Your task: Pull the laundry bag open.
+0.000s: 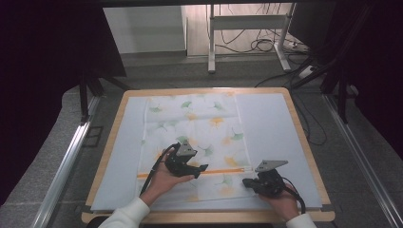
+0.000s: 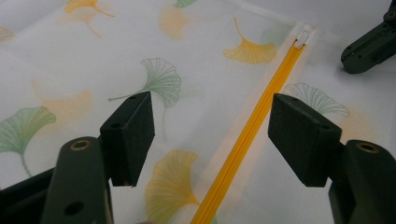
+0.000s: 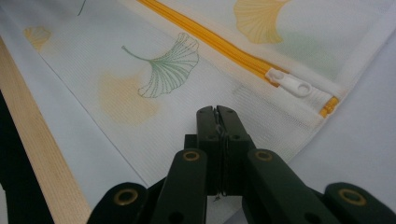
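Bag: a white mesh bag [image 1: 195, 142] printed with green and yellow ginkgo leaves, lying flat on the mat, its long side running away from the person.
Zipper: an orange zipper [image 1: 223, 171] crosses the bag near its near end, from the bag's left edge to its right edge; it looks closed along the stretch in view.
Pull: a white pull [image 3: 290, 84] sits at the zipper's right end, just short of the bag's right edge; it lies flat on the mesh, free of both tools.
Left gripper: the left gripper [image 1: 202, 167] is over the bag, just on the far side of the zipper, towards its middle; jaws apart, with nothing between them. In the left gripper view the zipper runs up between the two black pads [image 2: 133, 133] without touching either.
Right gripper: the right gripper [image 1: 244, 182] is at the bag's right near corner, on the near side of the zipper and close to the pull; jaws pressed together. Whether a bit of mesh is caught between the tips I cannot tell.
Hands: one hand wraps each gripper from the near side of the bag; white sleeves at the wrists.
Mat: a pale grey mat [image 1: 271, 123] lies under the bag and reaches past it left and right.
Table: a light wooden table [image 1: 304, 142] shows as a border around the mat.
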